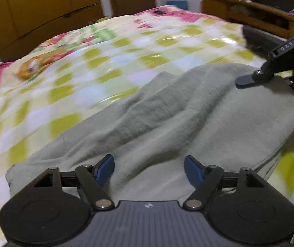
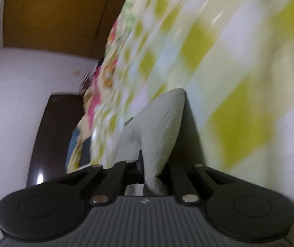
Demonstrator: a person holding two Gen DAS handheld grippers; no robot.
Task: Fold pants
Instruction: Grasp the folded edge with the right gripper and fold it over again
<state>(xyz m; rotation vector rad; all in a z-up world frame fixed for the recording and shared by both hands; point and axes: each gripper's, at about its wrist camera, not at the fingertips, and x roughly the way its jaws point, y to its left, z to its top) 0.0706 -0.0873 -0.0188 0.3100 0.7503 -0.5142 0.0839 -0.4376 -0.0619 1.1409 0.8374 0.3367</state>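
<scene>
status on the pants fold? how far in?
Early to mid. Done: the grey-green pants lie on the checked bedspread, seemingly already doubled over, though wrinkled. In hand: the right gripper is shut on a pinch of pants fabric; the left gripper hovers open above the cloth, holding nothing. Left: carry the gripped edge across, then flatten the wrinkles.

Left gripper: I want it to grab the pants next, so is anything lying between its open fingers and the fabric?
Nothing visible does. The left gripper is open right over the grey-green pants, with only bare fabric between its blue pads. The right gripper is shut on a fold of the pants, off to the right.
</scene>
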